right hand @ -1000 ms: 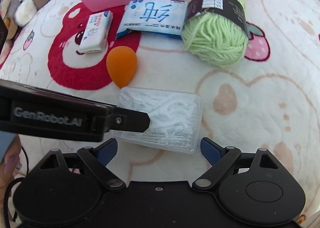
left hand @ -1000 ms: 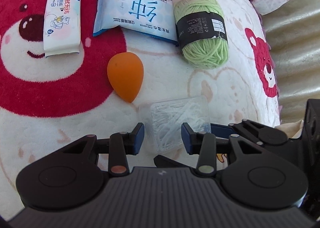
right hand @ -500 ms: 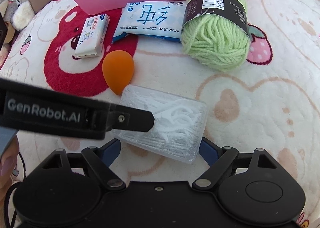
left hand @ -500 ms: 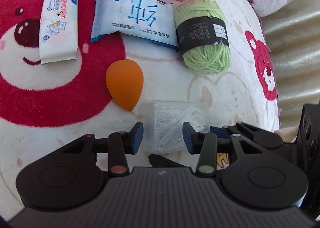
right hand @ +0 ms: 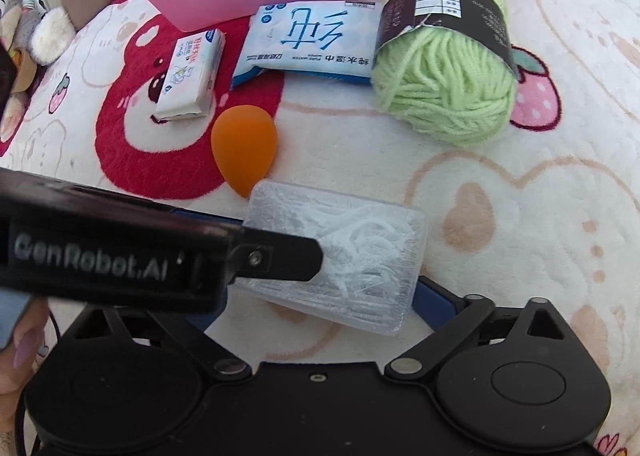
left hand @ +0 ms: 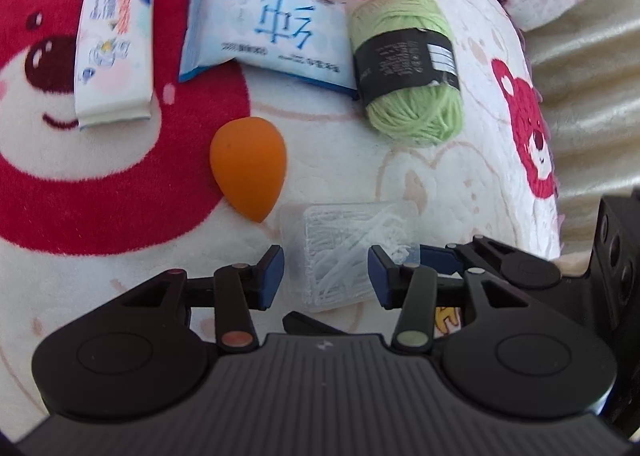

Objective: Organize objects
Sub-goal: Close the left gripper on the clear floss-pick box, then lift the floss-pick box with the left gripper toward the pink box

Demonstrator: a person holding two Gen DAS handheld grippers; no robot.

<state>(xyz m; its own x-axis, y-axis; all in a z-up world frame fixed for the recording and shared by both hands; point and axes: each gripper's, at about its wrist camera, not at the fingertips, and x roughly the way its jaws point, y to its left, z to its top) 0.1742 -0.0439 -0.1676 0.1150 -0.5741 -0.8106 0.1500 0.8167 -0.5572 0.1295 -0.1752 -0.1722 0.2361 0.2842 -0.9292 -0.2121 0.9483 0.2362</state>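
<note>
showing plush toy (right hand: 24, 27) only right view; left lacks.

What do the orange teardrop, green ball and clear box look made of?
Orange teardrop: likely soft foam, matte, no glare.
Green ball: yarn, fuzzy wound strands, dark paper band.
Clear box: probably rigid transparent plastic, glossy; white picks visible through it.

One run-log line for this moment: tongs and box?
left tongs: just opening, floss-pick box between, no grip | right tongs: just opening wide, same box between, no grip
</note>
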